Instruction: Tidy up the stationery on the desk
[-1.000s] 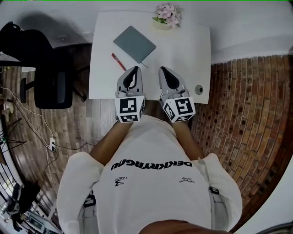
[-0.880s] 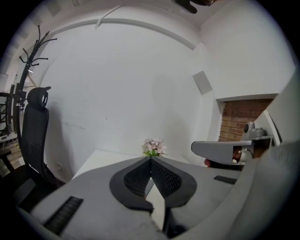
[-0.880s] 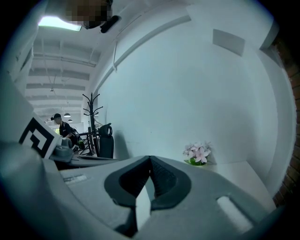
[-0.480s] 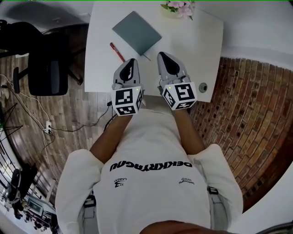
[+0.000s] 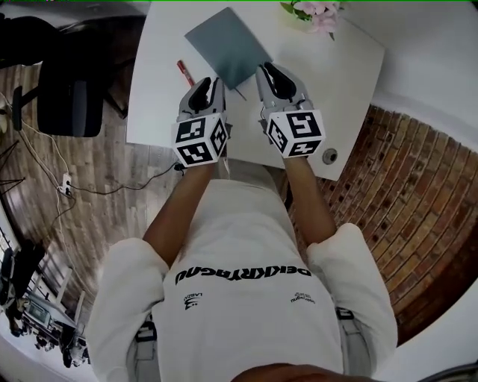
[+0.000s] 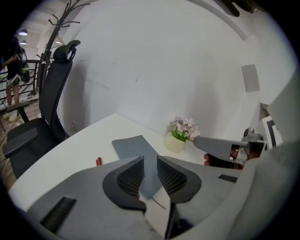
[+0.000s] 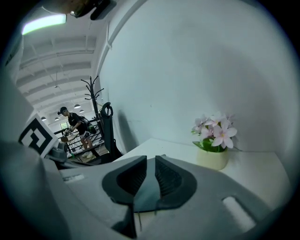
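Observation:
A grey-blue notebook (image 5: 228, 41) lies on the white desk (image 5: 336, 82), with a thin dark pen (image 5: 240, 95) at its near corner. Left of the notebook lies a red pen (image 5: 184, 72). My left gripper (image 5: 211, 82) hovers between the red pen and the notebook's near corner. Its jaws have just been opening and hold nothing. My right gripper (image 5: 267, 69) is over the notebook's near right edge, its jaws also just opened to a narrow gap, empty. The notebook (image 6: 136, 147) shows through the left gripper (image 6: 150, 161) jaws, with the red pen (image 6: 98, 161) beside it. Right gripper (image 7: 151, 160) faces the desk's far side.
A small pot of pink flowers (image 5: 317, 13) stands at the desk's far edge. A black office chair (image 5: 67, 97) is left of the desk over wooden floor with cables. A round fitting (image 5: 328, 156) sits at the desk's near right corner; brick floor lies to the right.
Both grippers have moved forward and down from the desk's near edge to the notebook's near corner. The view has shifted forward over the desk.

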`<state>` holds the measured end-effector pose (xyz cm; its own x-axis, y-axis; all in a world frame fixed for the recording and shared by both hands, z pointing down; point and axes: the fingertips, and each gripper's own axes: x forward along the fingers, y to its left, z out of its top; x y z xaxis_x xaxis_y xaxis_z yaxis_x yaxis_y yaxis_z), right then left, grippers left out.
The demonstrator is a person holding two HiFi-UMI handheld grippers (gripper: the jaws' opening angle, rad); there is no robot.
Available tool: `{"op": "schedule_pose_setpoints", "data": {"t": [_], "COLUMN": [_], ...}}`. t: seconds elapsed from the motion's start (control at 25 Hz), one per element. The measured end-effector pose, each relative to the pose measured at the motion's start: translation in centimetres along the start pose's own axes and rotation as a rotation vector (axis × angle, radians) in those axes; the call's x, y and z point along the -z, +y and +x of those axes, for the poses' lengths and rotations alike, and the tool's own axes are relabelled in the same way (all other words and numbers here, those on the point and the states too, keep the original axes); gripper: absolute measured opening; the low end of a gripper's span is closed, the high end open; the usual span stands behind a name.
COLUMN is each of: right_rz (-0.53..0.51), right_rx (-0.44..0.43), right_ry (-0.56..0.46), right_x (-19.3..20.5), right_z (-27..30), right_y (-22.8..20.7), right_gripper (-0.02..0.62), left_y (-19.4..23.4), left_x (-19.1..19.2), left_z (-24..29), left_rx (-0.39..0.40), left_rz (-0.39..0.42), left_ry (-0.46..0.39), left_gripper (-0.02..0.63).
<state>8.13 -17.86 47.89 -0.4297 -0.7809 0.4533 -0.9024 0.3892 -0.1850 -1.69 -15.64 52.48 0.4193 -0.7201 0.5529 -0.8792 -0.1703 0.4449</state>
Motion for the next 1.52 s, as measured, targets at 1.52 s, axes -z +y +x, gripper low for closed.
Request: {"op": "schedule_pose_setpoints", "data": {"t": [1.52], "right_rz": [-0.045], "right_rx": [-0.115], "right_ry": [0.449], "right_x": [9.9], "right_z": [16.3], "right_y": [-6.8], "right_gripper": [0.159], "left_y": [8.1], "left_x": [4.0], "left_z": [11.3], "left_rx": [-0.152], "left_rz": [-0.388], "left_ry": [0.134], "left_gripper": [0.101]}}
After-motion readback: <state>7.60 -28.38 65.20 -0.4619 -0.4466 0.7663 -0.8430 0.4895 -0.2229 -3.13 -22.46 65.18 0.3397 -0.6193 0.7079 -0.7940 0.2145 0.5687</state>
